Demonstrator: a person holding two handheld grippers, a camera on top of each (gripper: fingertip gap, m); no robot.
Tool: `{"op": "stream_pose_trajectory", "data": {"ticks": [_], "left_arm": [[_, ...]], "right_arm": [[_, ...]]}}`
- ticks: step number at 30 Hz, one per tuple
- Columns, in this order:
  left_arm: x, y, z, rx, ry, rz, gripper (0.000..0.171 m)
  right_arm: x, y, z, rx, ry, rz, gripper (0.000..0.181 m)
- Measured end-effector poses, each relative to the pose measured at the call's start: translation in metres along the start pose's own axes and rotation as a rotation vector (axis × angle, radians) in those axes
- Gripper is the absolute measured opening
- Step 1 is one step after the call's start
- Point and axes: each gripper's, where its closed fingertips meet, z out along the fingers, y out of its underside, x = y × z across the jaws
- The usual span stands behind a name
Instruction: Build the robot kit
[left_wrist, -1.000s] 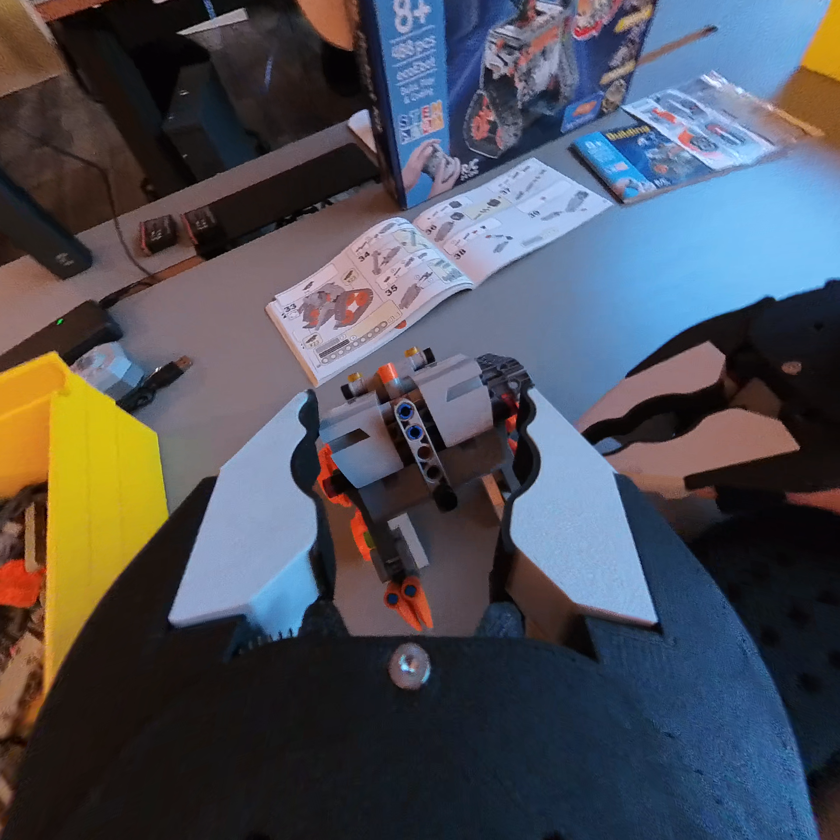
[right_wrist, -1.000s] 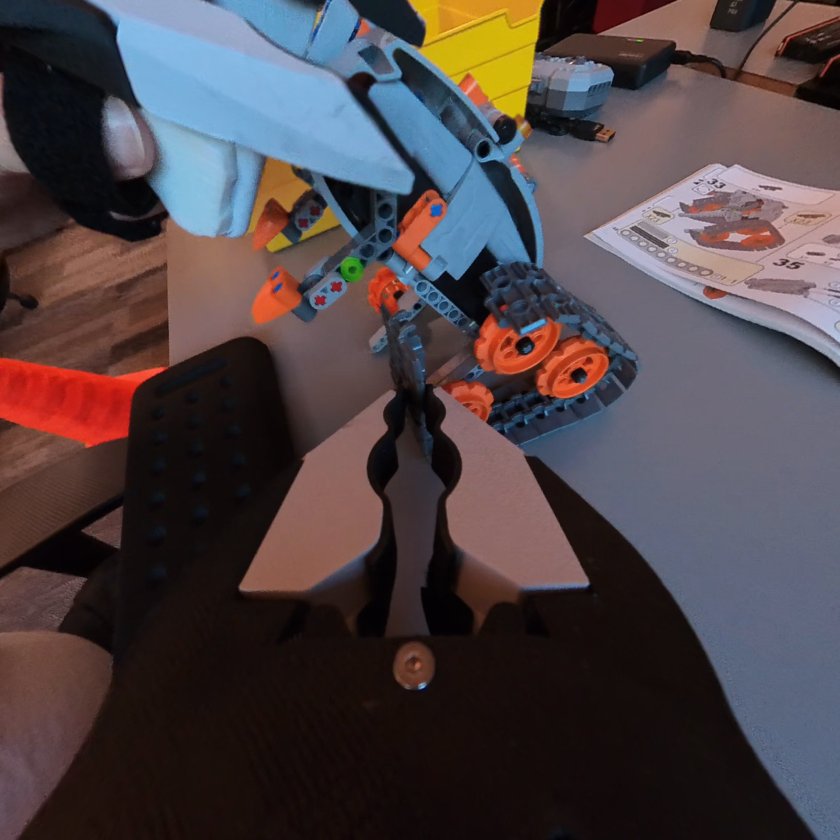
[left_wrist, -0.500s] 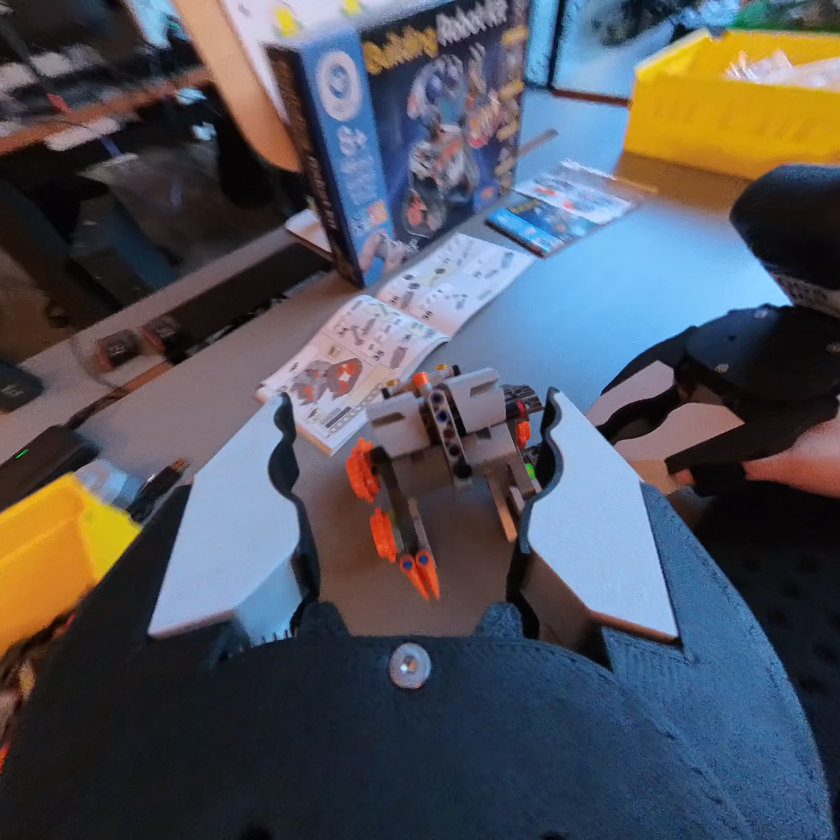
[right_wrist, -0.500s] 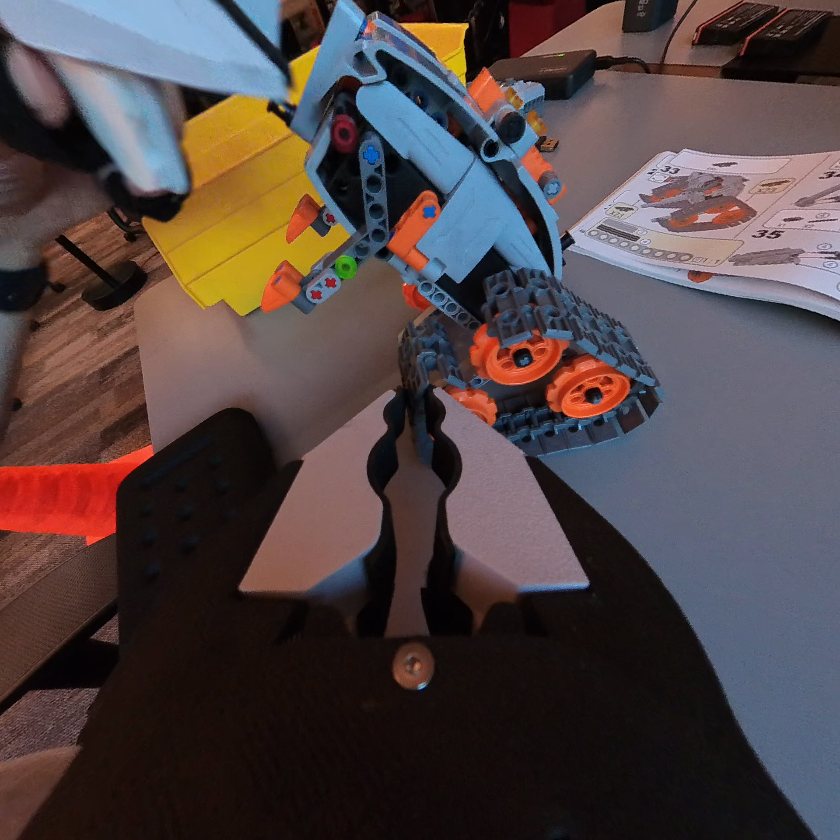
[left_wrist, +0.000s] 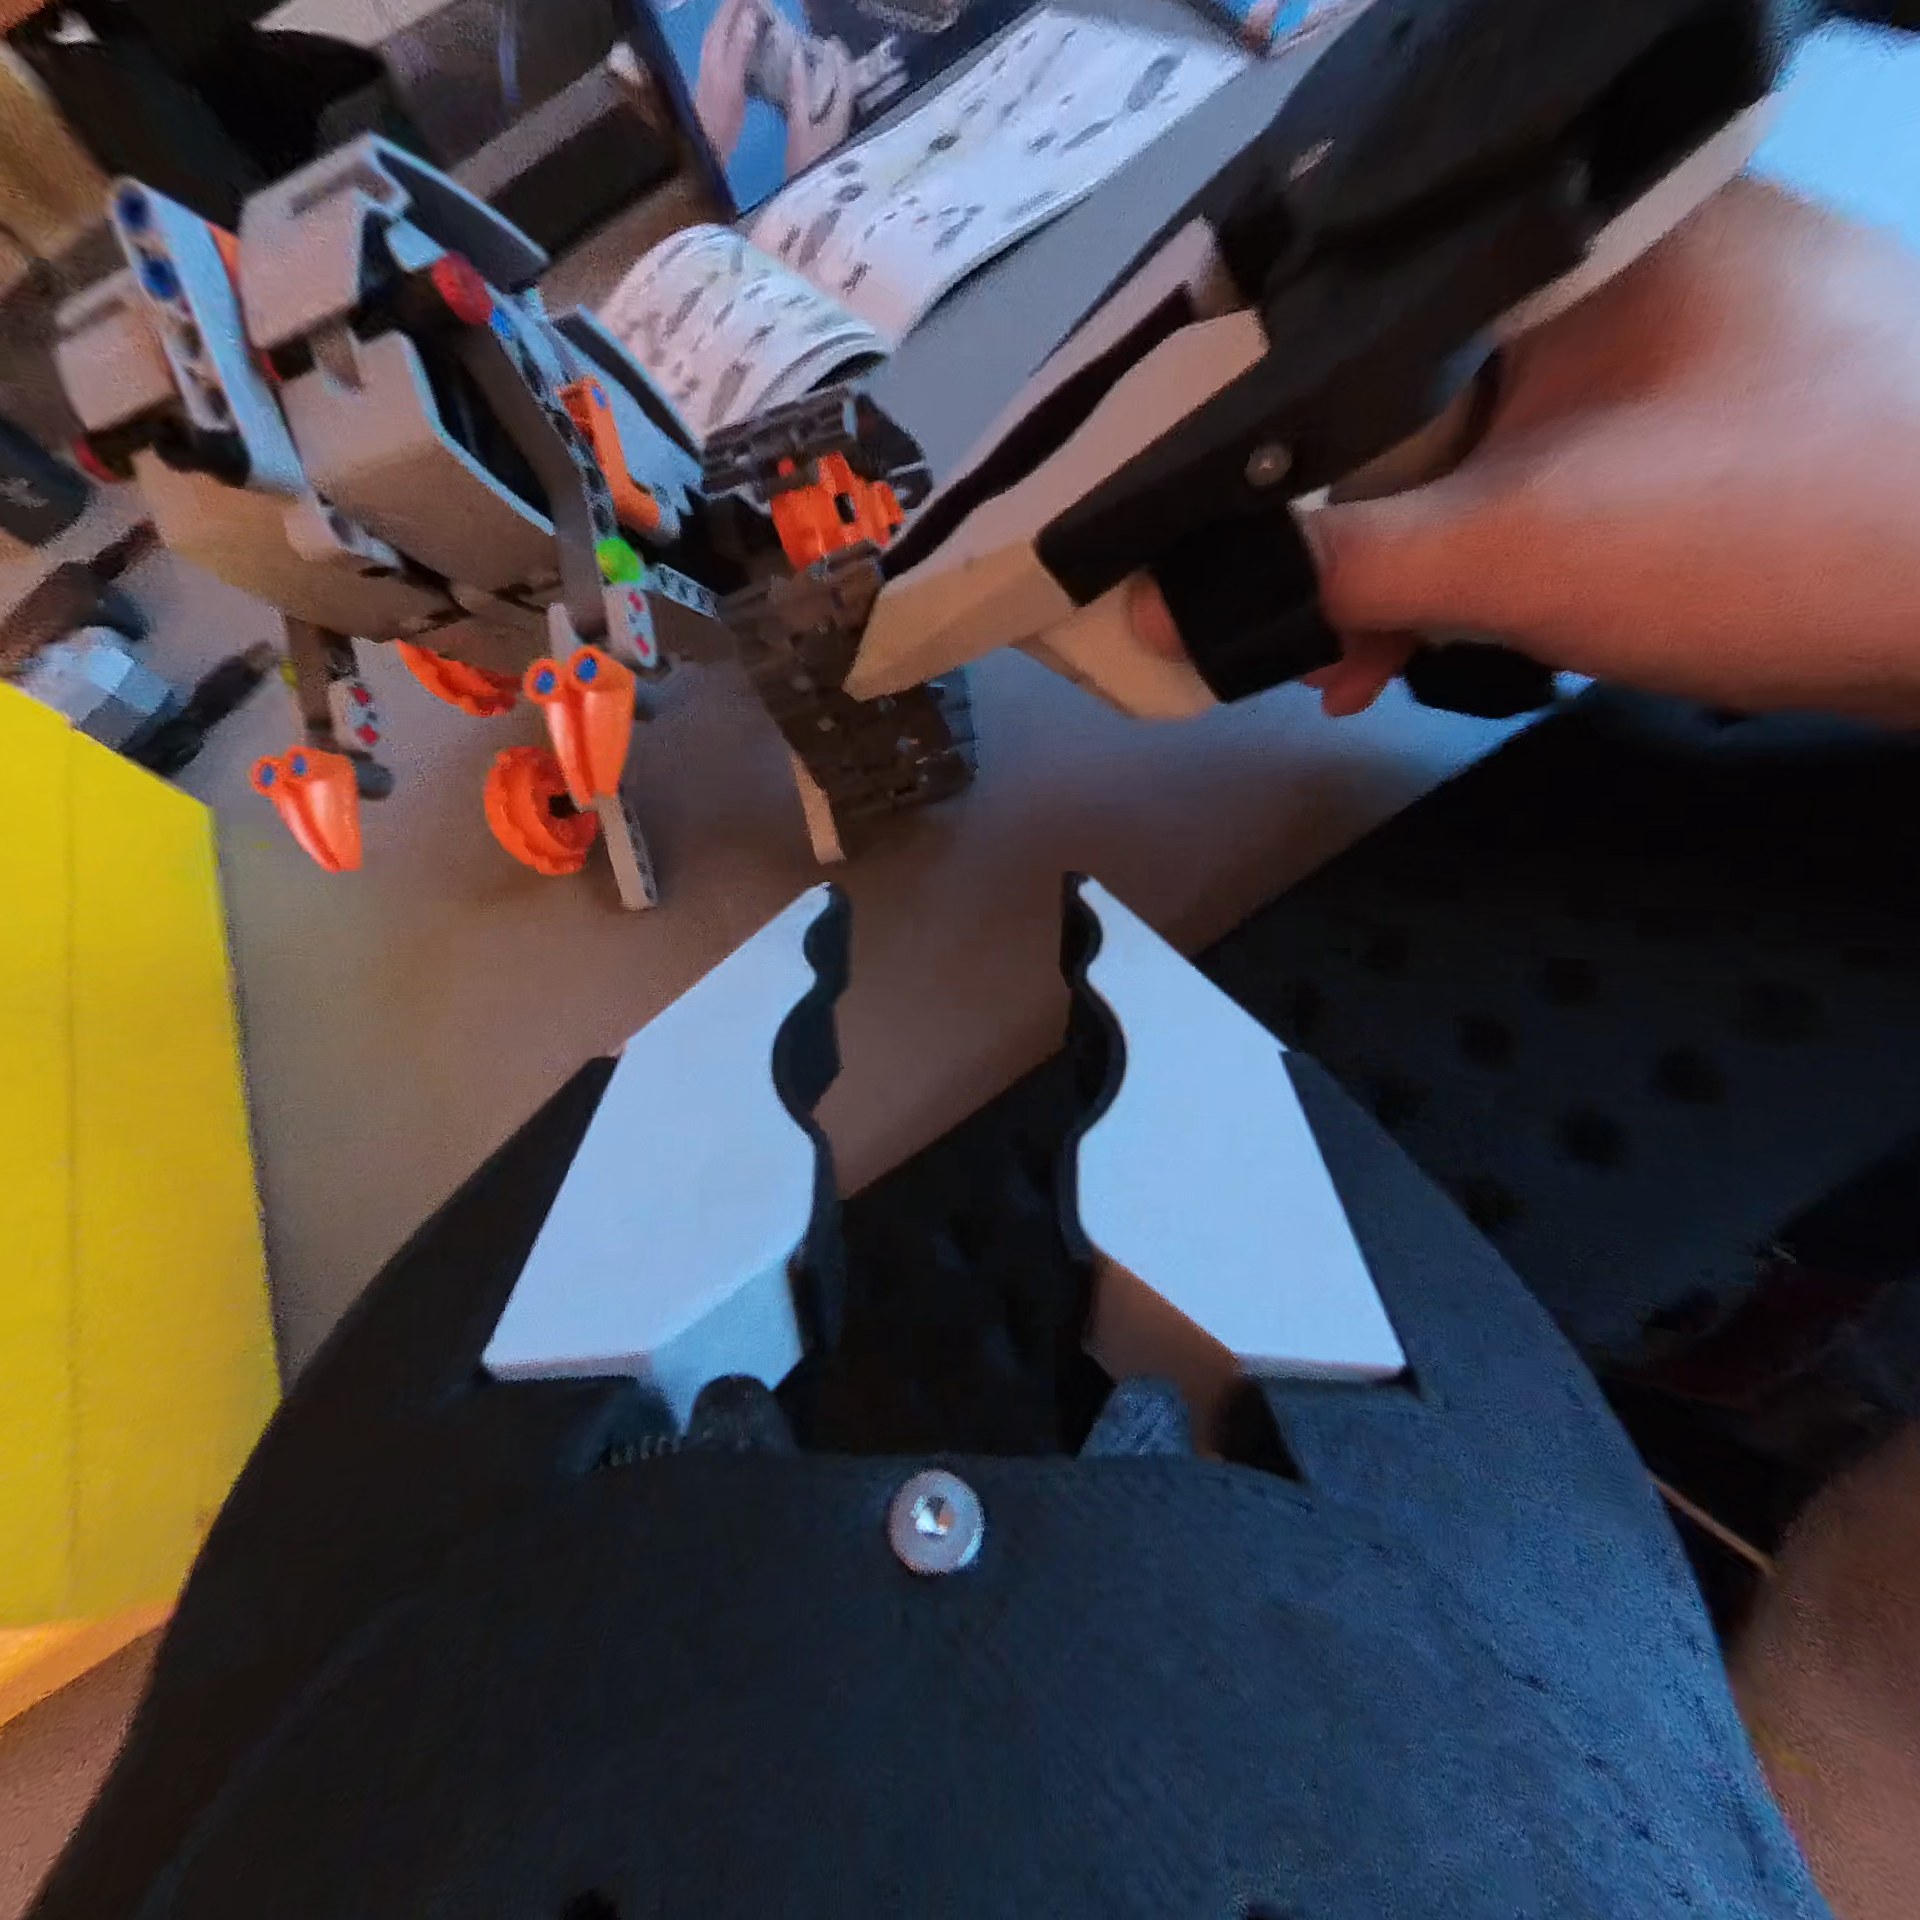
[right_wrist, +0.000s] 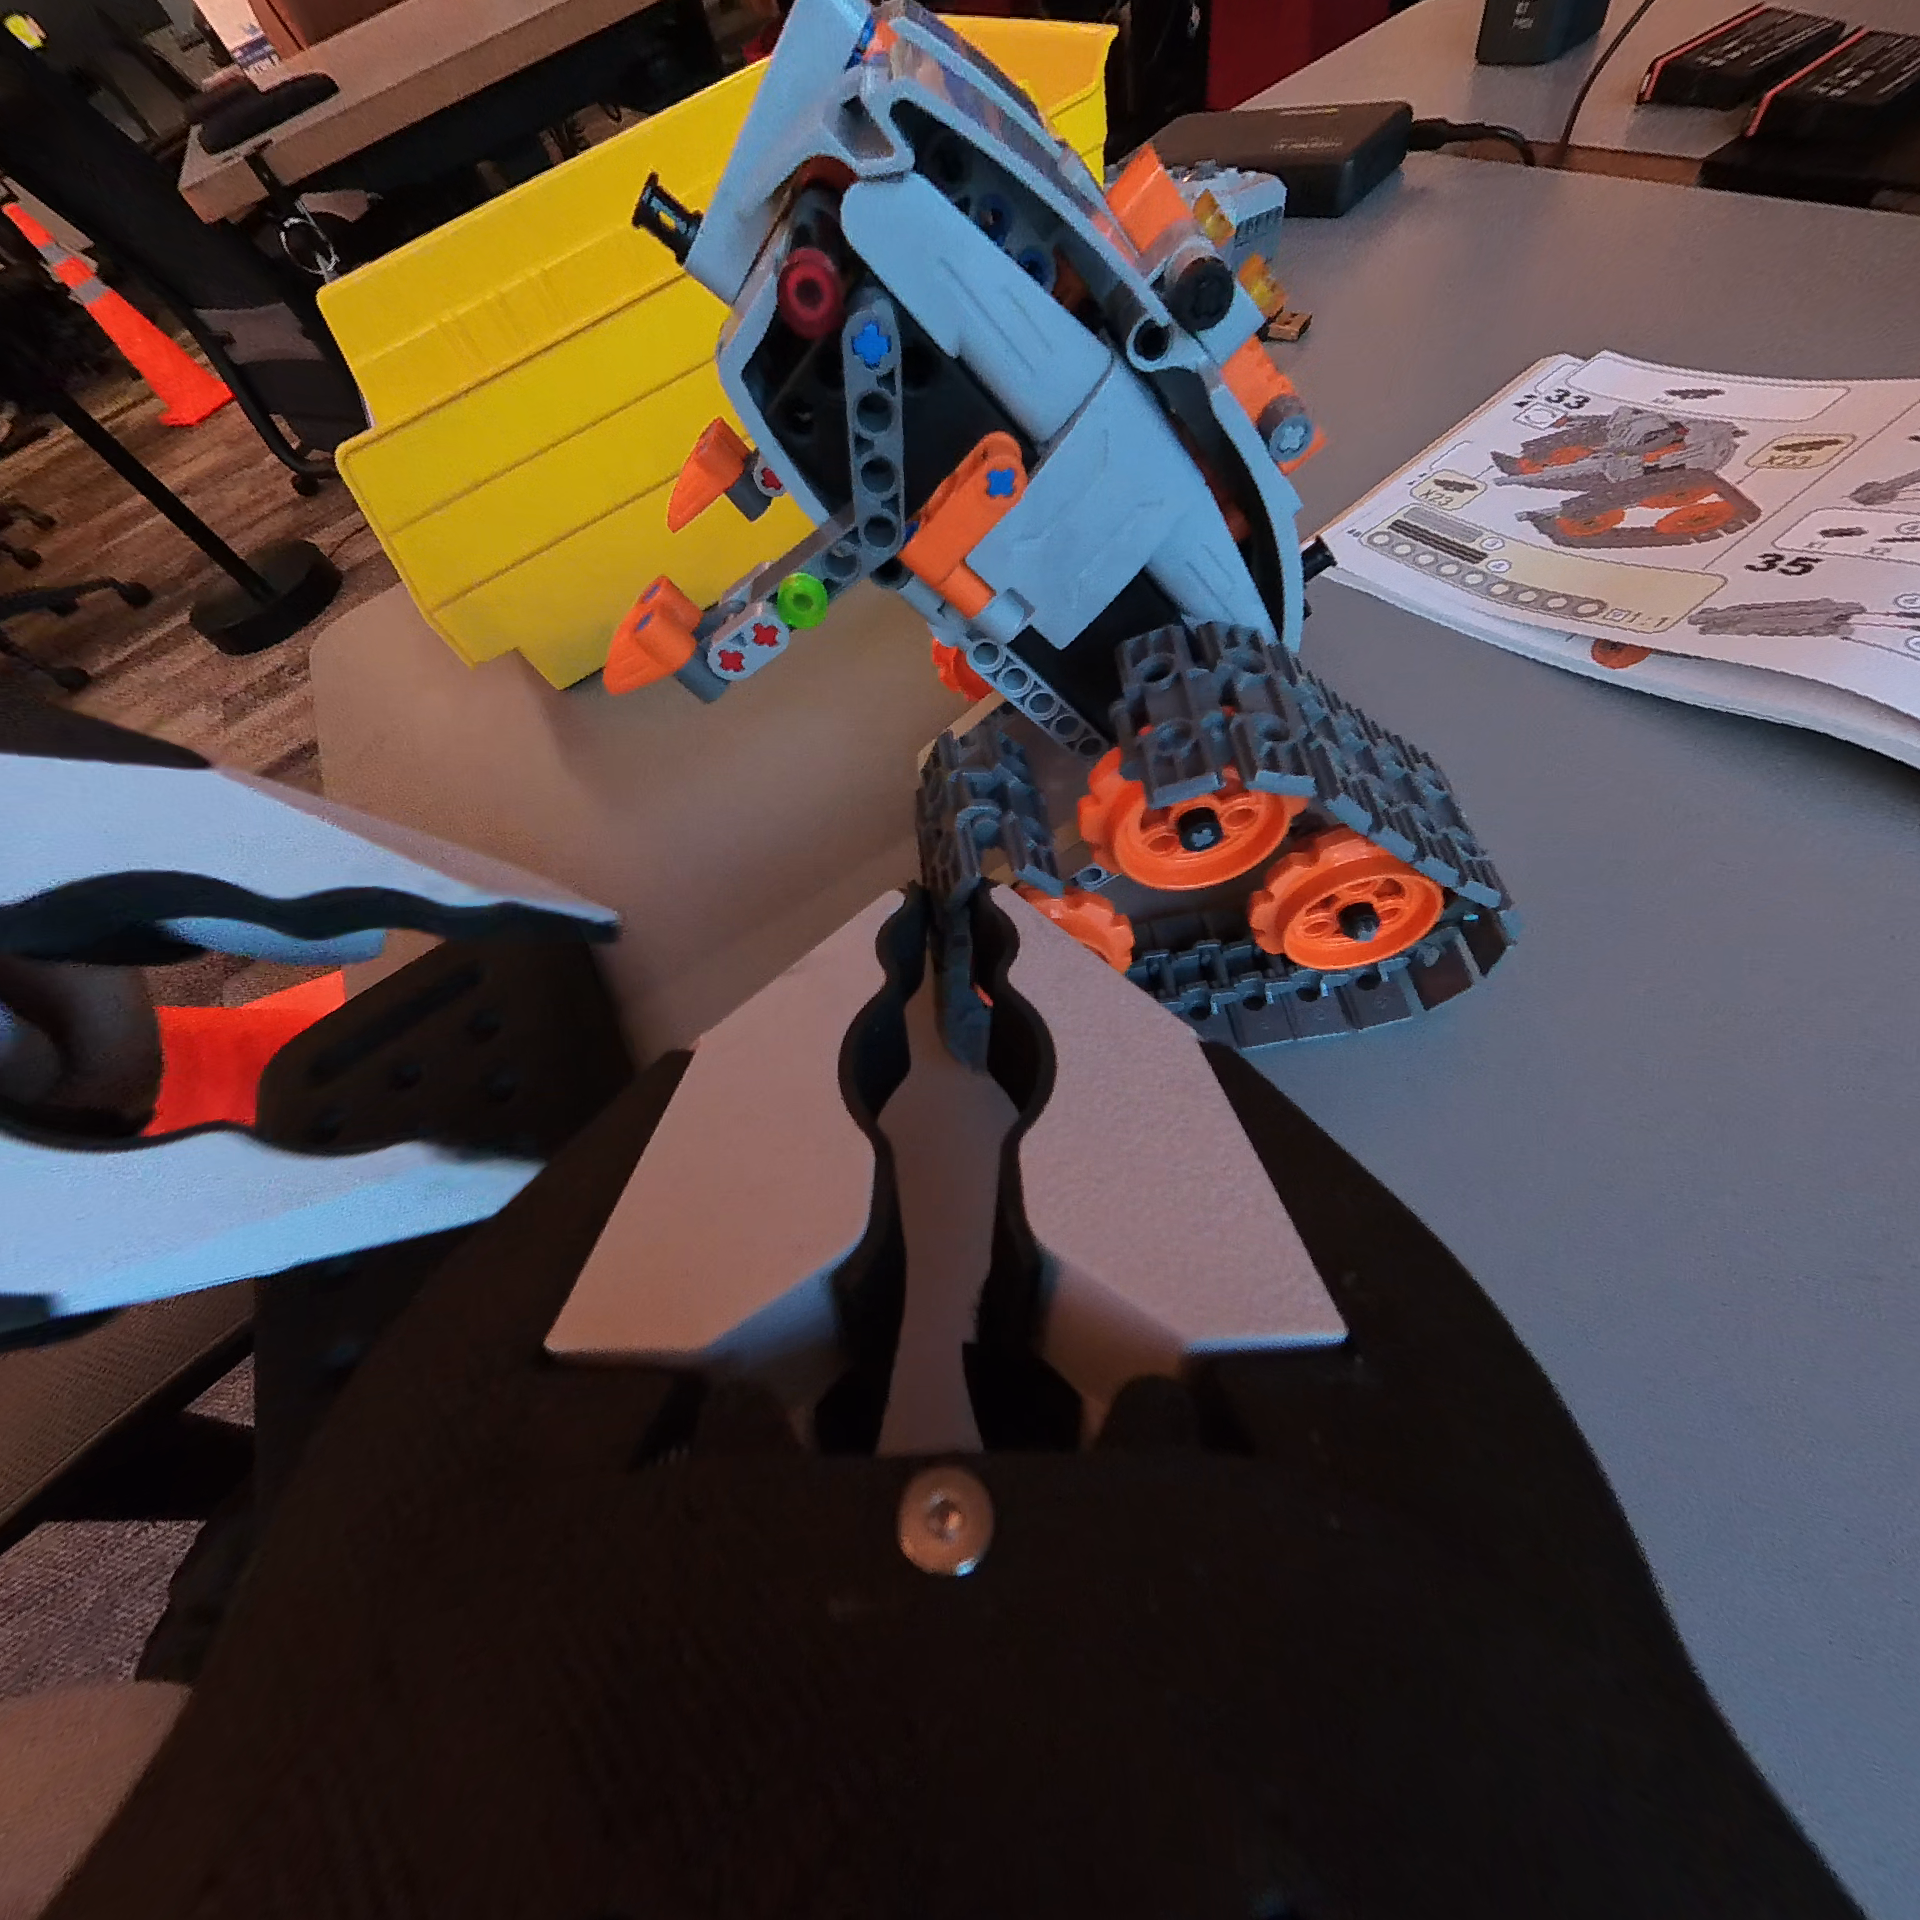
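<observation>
Grey-and-orange tracked brick robot model (right_wrist: 1049, 499), tilted near the worktop (right_wrist: 1662, 1039) corner beside a yellow bin (right_wrist: 520, 416); right gripper (right_wrist: 951, 935) pinched on its grey track (right_wrist: 961, 831); left gripper (left_wrist: 945, 914) narrowly parted, empty, close by.

Bare grey table (right_wrist: 1662, 1195) lies open to the right of the tracked brick model (right_wrist: 1039, 468). The yellow bin (right_wrist: 520, 416) blocks the left, the open instruction booklet (right_wrist: 1662, 540) the far right. The left gripper (left_wrist: 945, 914), fingers apart, faces bare table short of the model.
</observation>
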Motion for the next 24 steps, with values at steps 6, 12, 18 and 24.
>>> {"op": "stream_pose_trajectory", "data": {"ticks": [6, 12, 18, 24], "left_arm": [[-0.011, -0.005, 0.039, -0.027, -0.073, -0.095, 0.063], [-0.023, -0.003, 0.059, -0.052, -0.14, -0.047, 0.061], [-0.022, -0.005, 0.072, -0.073, -0.075, -0.057, 0.044], [-0.028, -0.005, 0.072, -0.056, -0.024, -0.126, 0.04]], "right_arm": [[0.001, 0.0, 0.0, -0.009, 0.008, -0.016, 0.006], [0.002, 0.0, 0.001, -0.013, 0.01, -0.019, 0.006], [0.002, 0.002, 0.002, -0.016, -0.01, 0.002, 0.006], [0.0, 0.004, -0.005, -0.039, -0.044, -0.04, 0.016]]}}
